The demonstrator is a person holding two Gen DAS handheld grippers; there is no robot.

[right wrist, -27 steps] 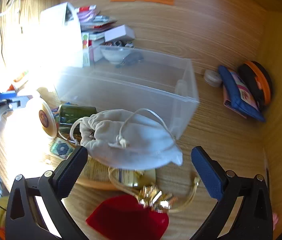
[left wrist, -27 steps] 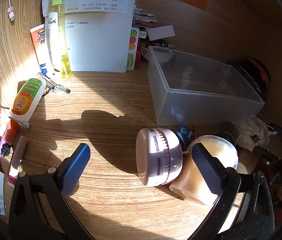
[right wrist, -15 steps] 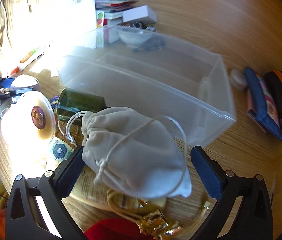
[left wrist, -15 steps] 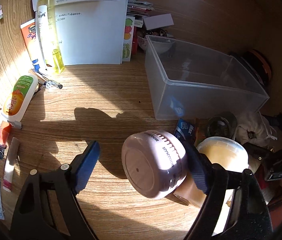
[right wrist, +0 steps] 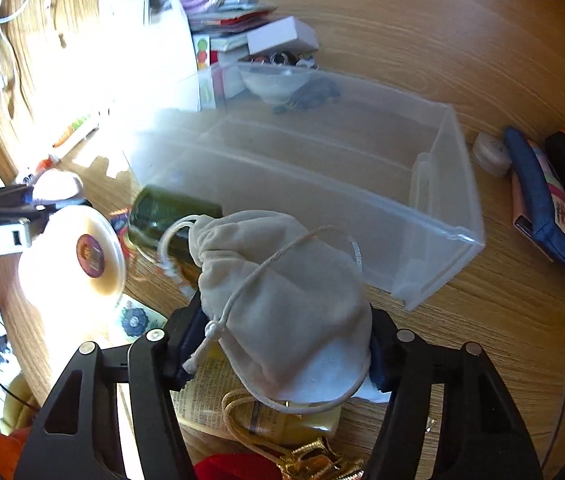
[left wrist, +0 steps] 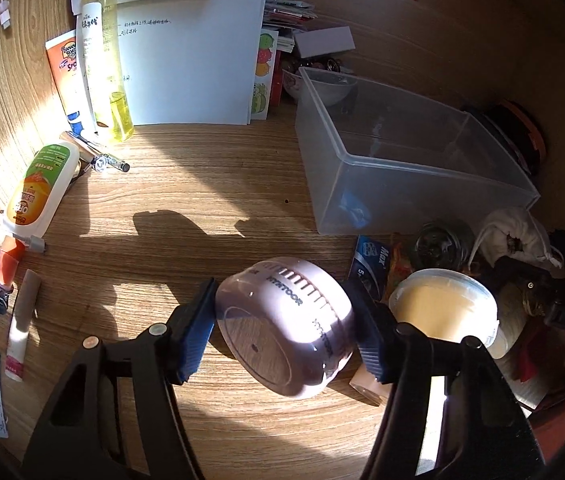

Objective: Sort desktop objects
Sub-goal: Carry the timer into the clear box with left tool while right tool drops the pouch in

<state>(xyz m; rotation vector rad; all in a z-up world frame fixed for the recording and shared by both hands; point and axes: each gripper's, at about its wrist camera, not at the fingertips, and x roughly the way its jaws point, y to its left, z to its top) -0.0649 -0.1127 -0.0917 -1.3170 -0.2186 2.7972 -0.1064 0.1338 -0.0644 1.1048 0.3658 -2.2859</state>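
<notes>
Both grippers, open moments ago, are now clamping loads beside the empty bin (left wrist: 414, 168): left gripper (left wrist: 282, 320) gripping the timer (left wrist: 286, 324), right gripper (right wrist: 278, 344) squeezing the pouch (right wrist: 282, 300), readying binning.

Pale pink timer (left wrist: 286, 328), cream drawstring pouch (right wrist: 282, 300), clear bin (left wrist: 402, 168).

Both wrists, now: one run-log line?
left gripper: shut on pink timer | right gripper: shut on grey pouch | clear bin: nothing inside yet
</notes>
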